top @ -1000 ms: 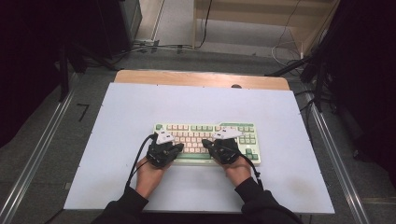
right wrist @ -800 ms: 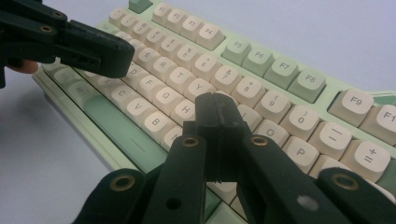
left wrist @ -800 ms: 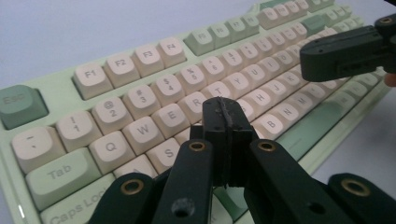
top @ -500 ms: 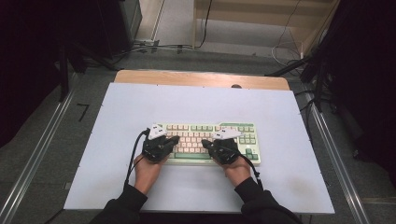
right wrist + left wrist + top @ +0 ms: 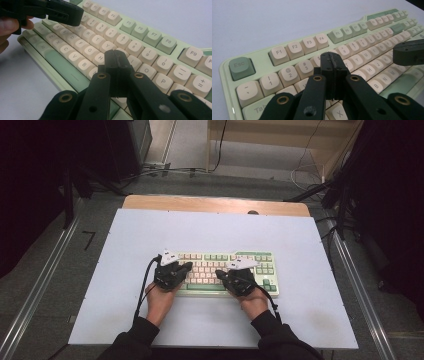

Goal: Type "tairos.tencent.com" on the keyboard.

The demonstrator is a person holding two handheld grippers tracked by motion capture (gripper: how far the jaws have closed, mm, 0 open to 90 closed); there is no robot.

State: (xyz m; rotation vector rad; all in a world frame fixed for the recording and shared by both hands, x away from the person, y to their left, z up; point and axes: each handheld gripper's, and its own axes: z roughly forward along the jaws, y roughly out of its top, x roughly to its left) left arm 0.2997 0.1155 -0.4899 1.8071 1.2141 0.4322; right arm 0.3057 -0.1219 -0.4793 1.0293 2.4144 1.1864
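A pale green keyboard (image 5: 250, 262) with cream keys lies on the white table, near its front. My left gripper (image 5: 187, 266) is over the keyboard's left part with its jaws shut and nothing between them. In the left gripper view its tip (image 5: 332, 58) hovers by the number-row keys (image 5: 304, 67). My right gripper (image 5: 220, 272) is shut and empty over the keyboard's middle. Seen in the right gripper view, its tip (image 5: 115, 56) sits above the H and J keys (image 5: 100, 58). I cannot tell whether either tip touches a key.
The white table top (image 5: 150, 230) is bare around the keyboard, with a wooden strip (image 5: 215, 204) along its far edge. Metal rails (image 5: 40, 285) run along both sides. Cables and dark equipment (image 5: 165, 170) lie on the floor beyond.
My left gripper has shifted slightly to the left and farther onto the keyboard. The right gripper has stayed where it was. Both remain shut.
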